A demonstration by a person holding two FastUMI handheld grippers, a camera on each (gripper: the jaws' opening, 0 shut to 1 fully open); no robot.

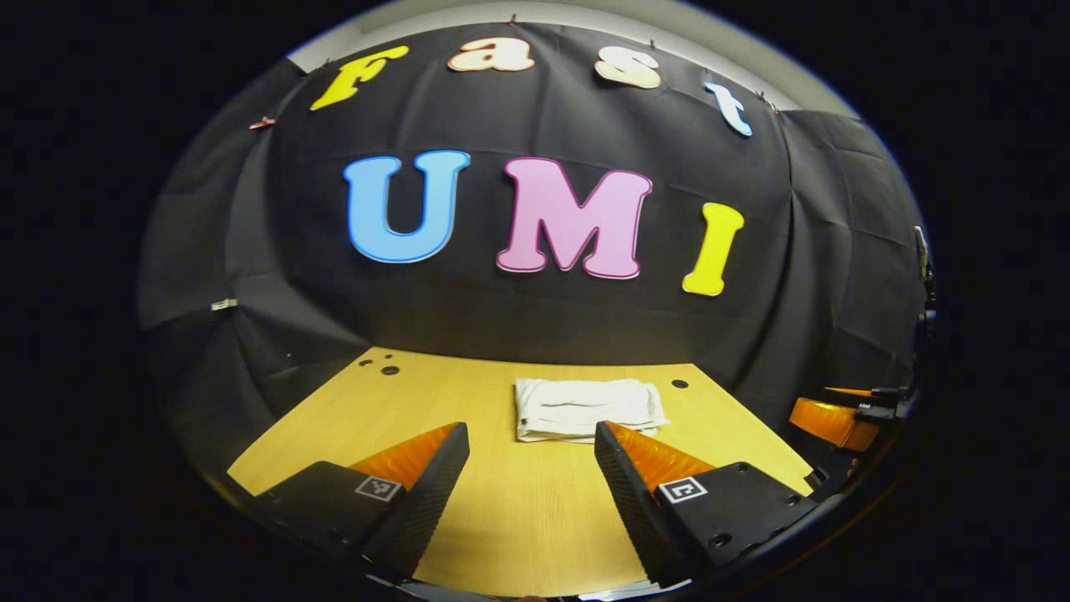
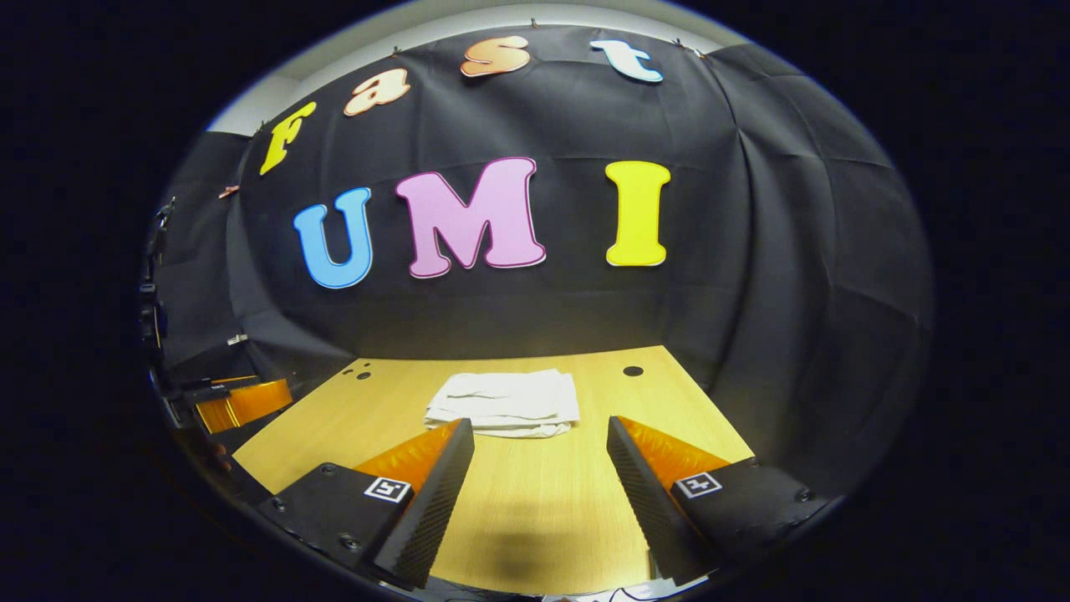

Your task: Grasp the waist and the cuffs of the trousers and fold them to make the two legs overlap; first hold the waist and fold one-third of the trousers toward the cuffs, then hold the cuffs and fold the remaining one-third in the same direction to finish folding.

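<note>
The white cloth trousers (image 1: pixel 585 408) lie folded in a compact stack on the light wooden table (image 1: pixel 518 518). The left gripper (image 1: pixel 532 435) and the right gripper (image 2: pixel 540 428) both hover above the table with jaws wide apart, holding nothing.

I work at a light wooden table (image 1: pixel 501 518) with a smooth, pale grain. Black cloth (image 1: pixel 543 326) hangs as the booth's wall straight behind the table's far edge and wraps round both sides of it, creased in long folds. Small clips (image 1: pixel 224 304) pin the cloth left of the table. A few dark round holes (image 2: pixel 633 370) sit near the table's far corners. Above the cloth, a strip of pale wall (image 2: pixel 468 21) shows. Light falls evenly on the table.
</note>
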